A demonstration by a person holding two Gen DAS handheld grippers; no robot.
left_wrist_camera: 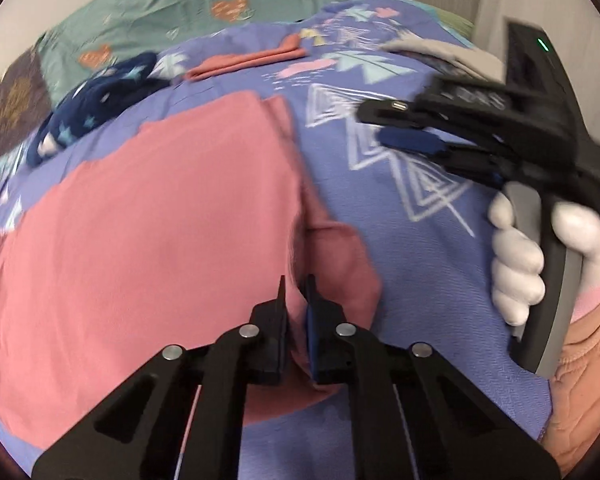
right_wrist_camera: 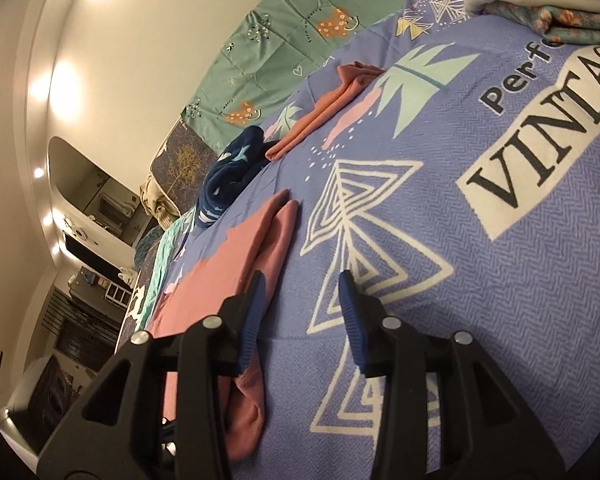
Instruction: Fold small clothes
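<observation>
A pink garment (left_wrist_camera: 140, 240) lies spread on the purple patterned bedspread (left_wrist_camera: 400, 248). My left gripper (left_wrist_camera: 296, 284) is shut on a fold of the pink garment at its right edge. My right gripper (left_wrist_camera: 374, 126) hovers above the bedspread to the right of the garment, held by a white-gloved hand (left_wrist_camera: 520, 256). In the right wrist view the right gripper (right_wrist_camera: 300, 280) is open and empty, with the pink garment (right_wrist_camera: 228, 272) just left of its left finger (right_wrist_camera: 252, 312).
A folded salmon cloth (left_wrist_camera: 244, 62) and a navy star-print garment (left_wrist_camera: 88, 116) lie farther back. A grey folded pile (left_wrist_camera: 440, 54) sits at back right. A green sheet (left_wrist_camera: 160, 8) lies beyond. The room wall is at the left in the right wrist view.
</observation>
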